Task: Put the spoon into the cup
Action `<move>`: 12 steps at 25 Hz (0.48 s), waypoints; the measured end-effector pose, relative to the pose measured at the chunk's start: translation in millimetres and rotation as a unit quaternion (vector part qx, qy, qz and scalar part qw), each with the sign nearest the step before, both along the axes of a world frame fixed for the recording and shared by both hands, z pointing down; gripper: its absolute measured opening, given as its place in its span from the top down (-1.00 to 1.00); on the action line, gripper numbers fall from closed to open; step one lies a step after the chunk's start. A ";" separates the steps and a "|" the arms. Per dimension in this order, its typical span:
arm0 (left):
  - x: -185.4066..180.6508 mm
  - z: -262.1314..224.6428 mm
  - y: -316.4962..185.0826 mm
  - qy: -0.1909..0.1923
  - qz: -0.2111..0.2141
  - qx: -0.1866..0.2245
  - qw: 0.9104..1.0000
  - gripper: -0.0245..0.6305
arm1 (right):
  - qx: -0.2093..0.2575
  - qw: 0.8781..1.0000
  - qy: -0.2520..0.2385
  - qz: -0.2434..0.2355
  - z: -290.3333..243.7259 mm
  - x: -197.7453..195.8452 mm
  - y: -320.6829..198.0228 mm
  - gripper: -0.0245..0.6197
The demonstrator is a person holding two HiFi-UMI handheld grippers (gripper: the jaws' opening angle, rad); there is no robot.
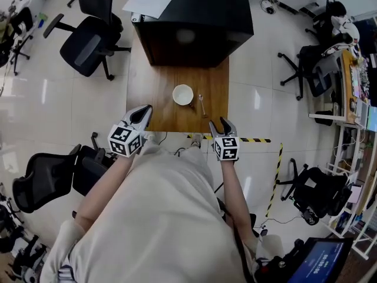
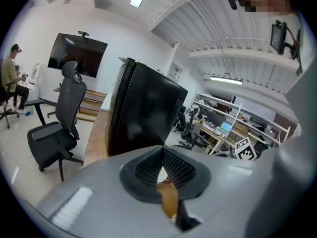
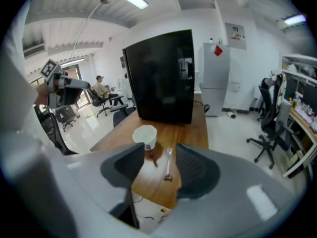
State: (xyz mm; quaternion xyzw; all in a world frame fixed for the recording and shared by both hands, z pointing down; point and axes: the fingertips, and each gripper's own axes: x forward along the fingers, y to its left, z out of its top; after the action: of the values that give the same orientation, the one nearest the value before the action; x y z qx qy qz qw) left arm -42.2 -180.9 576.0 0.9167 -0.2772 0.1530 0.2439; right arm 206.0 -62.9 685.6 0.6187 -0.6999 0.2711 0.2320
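Observation:
A white cup [image 1: 182, 94] stands on the wooden table [image 1: 156, 102], near its front edge. A small metal spoon [image 1: 201, 104] lies just to the cup's right, its handle toward me. My right gripper [image 1: 222, 124] hovers at the table's front edge, short of the spoon, jaws open and empty. In the right gripper view [image 3: 161, 152] the spoon [image 3: 168, 163] shows in the gap between the jaws and the cup [image 3: 144, 134] lies to its left. My left gripper [image 1: 143, 114] is at the table's front left corner, its jaws [image 2: 162, 150] meeting at the tips with nothing held.
A big black box [image 1: 191, 22] fills the far half of the table. Office chairs [image 1: 88, 40] stand on the shiny floor at the left and right. Yellow-black tape [image 1: 259, 140] runs along the floor beside the table's front right corner.

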 end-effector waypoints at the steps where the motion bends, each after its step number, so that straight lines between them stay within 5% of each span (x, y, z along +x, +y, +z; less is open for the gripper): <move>1: 2.2 1.7 2.5 -0.004 -0.005 -0.003 1.000 0.92 | -0.012 1.000 0.000 -0.010 13.4 1.7 0.6 0.30; 12: 18.5 15.9 22.4 -0.045 -0.042 -0.024 0.998 0.92 | -0.120 0.989 -0.004 -0.081 136.1 7.1 -5.2 0.30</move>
State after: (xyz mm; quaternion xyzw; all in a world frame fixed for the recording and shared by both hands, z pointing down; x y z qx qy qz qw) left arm -23.7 -158.5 591.9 0.8903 -0.3223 0.1907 0.2591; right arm 213.1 -68.2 821.7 0.5264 -0.7114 0.3354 0.3231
